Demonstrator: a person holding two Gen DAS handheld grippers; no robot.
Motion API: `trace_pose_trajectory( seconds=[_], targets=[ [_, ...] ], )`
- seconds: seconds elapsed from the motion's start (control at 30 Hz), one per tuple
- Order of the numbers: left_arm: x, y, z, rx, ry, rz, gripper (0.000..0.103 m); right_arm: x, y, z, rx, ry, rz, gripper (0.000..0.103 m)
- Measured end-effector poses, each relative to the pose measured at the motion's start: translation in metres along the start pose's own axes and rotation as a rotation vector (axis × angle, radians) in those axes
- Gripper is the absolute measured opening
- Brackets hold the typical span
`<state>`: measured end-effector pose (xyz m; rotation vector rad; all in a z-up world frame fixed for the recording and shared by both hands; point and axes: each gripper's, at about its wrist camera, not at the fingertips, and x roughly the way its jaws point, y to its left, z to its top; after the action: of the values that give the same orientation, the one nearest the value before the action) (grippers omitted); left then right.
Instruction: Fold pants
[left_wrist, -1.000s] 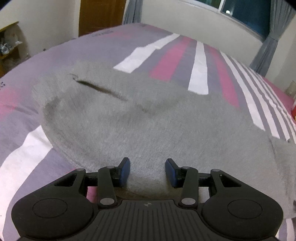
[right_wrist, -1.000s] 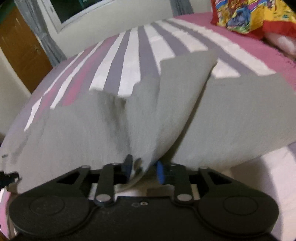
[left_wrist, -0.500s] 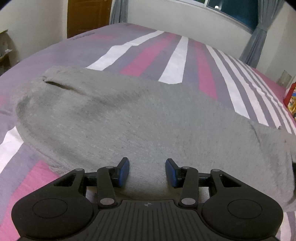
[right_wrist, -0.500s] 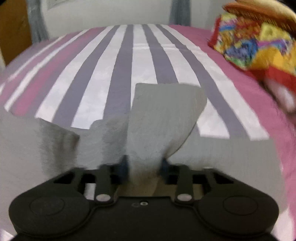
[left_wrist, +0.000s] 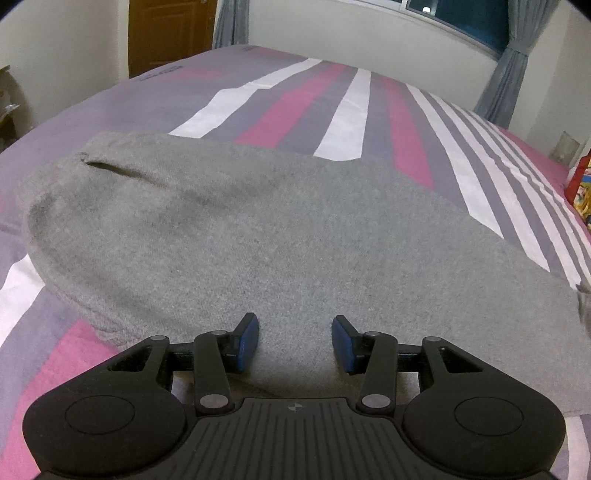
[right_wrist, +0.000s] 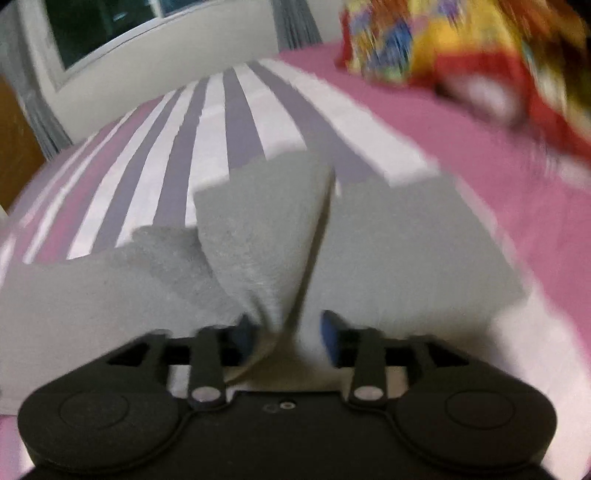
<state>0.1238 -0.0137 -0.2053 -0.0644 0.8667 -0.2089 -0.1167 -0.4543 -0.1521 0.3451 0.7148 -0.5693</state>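
Grey pants (left_wrist: 277, 229) lie across the striped bed, with the waist end and a pocket slit (left_wrist: 107, 168) at the left. My left gripper (left_wrist: 295, 341) hovers over their near edge, open, its blue pads apart and nothing pinched. In the blurred right wrist view a raised fold of a pant leg (right_wrist: 266, 229) stands up from the flat leg part (right_wrist: 406, 251). My right gripper (right_wrist: 286, 334) sits at the base of this fold. Its jaws are opening, and the fold still rests against the left pad while the right pad stands clear of it.
The bed sheet (left_wrist: 332, 103) has pink, white and purple stripes. A bright patterned pillow (right_wrist: 461, 48) lies at the far right of the bed. A wooden door (left_wrist: 166, 33), a window (left_wrist: 465, 18) and grey curtains stand beyond the bed.
The left view slid along the pants, then held still. The right gripper's jaws closed tight on the leg fold, swung with it, and now stand apart.
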Motion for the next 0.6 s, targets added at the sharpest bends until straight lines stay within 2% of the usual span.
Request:
trace_pose_trajectory(
  seconds=[0.13,0.17,0.2,0.23,0.3,0.37,0.43,0.5,0.6],
  targets=[
    [0.001,0.000,0.000,-0.003,-0.001,0.002,0.046,0.024,0.029,0.021,-0.139,0.001,-0.057,0.056],
    [0.001,0.000,-0.001,-0.004,-0.002,0.004,0.046,0.030,0.033,0.027,-0.145,0.007,-0.058,0.054],
    [0.001,0.000,-0.001,-0.003,-0.002,0.006,0.046,0.036,0.035,0.032,-0.143,0.006,-0.051,0.043],
    [0.002,-0.001,-0.001,-0.002,-0.001,0.007,0.046,0.037,0.033,0.037,-0.118,0.000,-0.038,0.035],
    [0.002,-0.001,0.000,-0.001,0.000,0.008,0.046,0.035,0.012,0.047,0.048,-0.020,0.026,0.016],
    [0.003,-0.001,0.000,0.007,0.001,0.007,0.047,0.025,-0.013,0.051,0.154,-0.050,0.058,0.013],
    [0.003,-0.001,0.000,0.015,0.001,0.006,0.048,0.014,-0.033,0.046,0.185,-0.074,0.048,0.012],
    [0.003,-0.001,0.000,0.012,0.002,0.003,0.048,0.004,-0.057,0.033,0.249,-0.078,0.028,0.006],
    [0.003,-0.002,-0.001,0.021,-0.001,0.006,0.049,0.009,-0.084,0.006,0.299,0.002,-0.002,0.006]
  ],
)
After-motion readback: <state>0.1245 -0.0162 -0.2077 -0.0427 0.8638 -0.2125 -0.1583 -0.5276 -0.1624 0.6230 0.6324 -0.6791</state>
